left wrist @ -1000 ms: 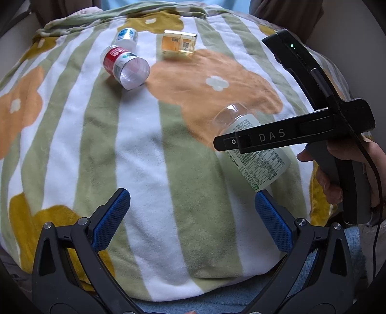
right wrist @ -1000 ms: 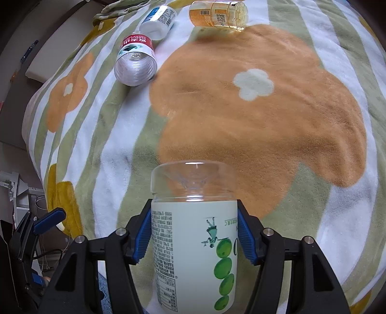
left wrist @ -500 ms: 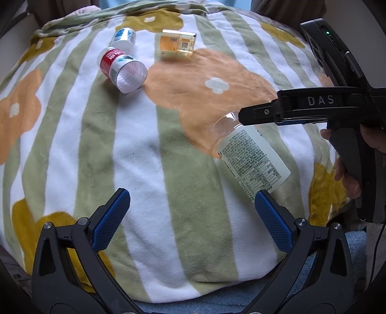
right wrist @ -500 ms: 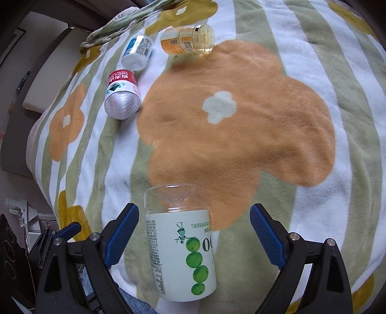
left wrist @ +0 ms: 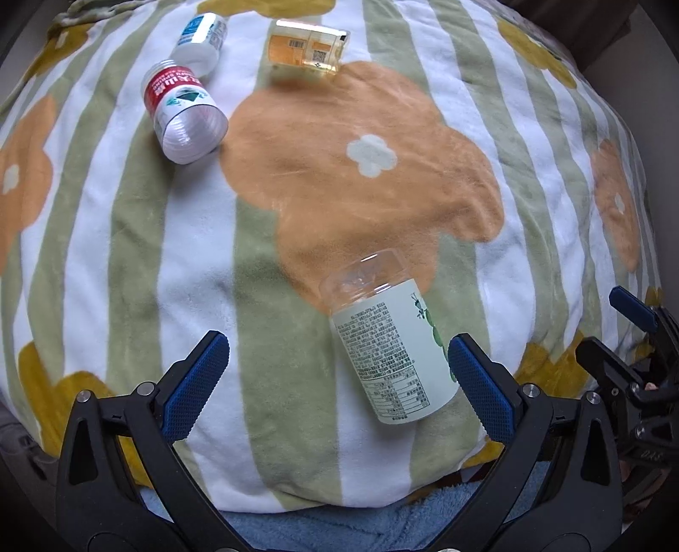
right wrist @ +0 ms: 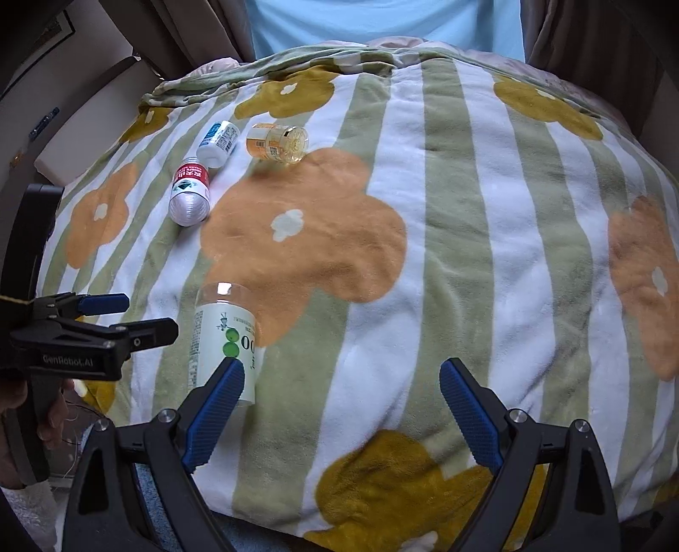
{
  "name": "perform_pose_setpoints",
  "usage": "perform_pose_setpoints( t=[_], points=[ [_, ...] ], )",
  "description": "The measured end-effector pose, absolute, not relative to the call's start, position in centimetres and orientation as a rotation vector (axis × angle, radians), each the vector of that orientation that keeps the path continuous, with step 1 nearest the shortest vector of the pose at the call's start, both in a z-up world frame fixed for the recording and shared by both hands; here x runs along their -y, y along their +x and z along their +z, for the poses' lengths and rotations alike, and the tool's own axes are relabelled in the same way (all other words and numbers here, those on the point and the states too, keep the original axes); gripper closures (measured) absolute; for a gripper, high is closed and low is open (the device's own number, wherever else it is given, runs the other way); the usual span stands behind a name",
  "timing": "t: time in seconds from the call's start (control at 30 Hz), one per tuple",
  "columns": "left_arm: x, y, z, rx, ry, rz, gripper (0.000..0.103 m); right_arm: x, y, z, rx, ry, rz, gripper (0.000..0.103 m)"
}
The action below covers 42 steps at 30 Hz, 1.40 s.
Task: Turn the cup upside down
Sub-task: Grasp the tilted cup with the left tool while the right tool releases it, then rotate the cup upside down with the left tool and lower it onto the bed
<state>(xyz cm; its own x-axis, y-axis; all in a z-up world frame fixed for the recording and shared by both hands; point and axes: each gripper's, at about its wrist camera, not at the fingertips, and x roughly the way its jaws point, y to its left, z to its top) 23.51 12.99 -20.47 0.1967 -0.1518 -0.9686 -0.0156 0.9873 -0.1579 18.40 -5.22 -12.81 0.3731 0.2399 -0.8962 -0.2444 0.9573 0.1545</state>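
Observation:
A clear plastic cup with a pale green label (left wrist: pixel 390 348) stands on the striped flower blanket (left wrist: pixel 169 237) with its closed clear end up, near the front edge. It also shows in the right wrist view (right wrist: pixel 225 339). My left gripper (left wrist: pixel 335 382) is open and empty, its right finger (left wrist: pixel 479 390) beside the cup. My right gripper (right wrist: pixel 339 412) is open and empty, drawn back, its left finger (right wrist: pixel 216 407) in front of the cup. Nothing holds the cup.
Three other cut bottles lie on their sides at the far left: one red-labelled (left wrist: pixel 182 110), one blue-and-white (left wrist: pixel 199 38), one amber (left wrist: pixel 305 51). The blanket (right wrist: pixel 467 254) drops off at the front edge. A person in a blue shirt (right wrist: pixel 382 21) is behind.
My right gripper opened, let go of the green-labelled cup and pulled back and to the right. The cup stays standing on the blanket. My left gripper stayed open.

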Motion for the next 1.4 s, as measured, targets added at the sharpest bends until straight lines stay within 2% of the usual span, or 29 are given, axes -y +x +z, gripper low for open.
perform_pose_setpoints(
  t=[0.37, 0.53, 0.63, 0.97, 1.07, 1.23, 1.4],
  points=[
    [-10.7, 26.4, -24.5, -1.461, -0.295, 0.048, 0.001, 9.3, 16.5, -14.0, -1.08, 0.036, 0.287, 0.011],
    [-10.7, 27.2, -25.7, -1.481, -0.318, 0.102, 0.005, 10.4, 16.7, -14.4, -1.067, 0.082, 0.296, 0.011],
    [-11.3, 27.4, -26.5, -1.498, -0.348, 0.129, 0.011, 10.6, 16.9, -14.5, -1.052, 0.095, 0.298, 0.011],
    [-11.9, 27.0, -28.1, -1.548, -0.434, 0.091, 0.041, 10.3, 17.8, -15.0, -1.036, 0.099, 0.334, 0.011],
    [-11.7, 27.0, -28.0, -1.546, -0.42, 0.08, 0.041, 10.3, 17.9, -14.9, -1.03, 0.106, 0.338, 0.011],
    [-11.7, 27.7, -26.2, -1.469, -0.423, 0.042, 0.042, 10.2, 17.9, -14.8, -1.028, 0.117, 0.347, 0.011],
    [-12.5, 27.5, -23.0, -1.248, -0.375, -0.002, 0.042, 9.8, 17.6, -14.8, -1.018, 0.148, 0.354, 0.011]
  ],
)
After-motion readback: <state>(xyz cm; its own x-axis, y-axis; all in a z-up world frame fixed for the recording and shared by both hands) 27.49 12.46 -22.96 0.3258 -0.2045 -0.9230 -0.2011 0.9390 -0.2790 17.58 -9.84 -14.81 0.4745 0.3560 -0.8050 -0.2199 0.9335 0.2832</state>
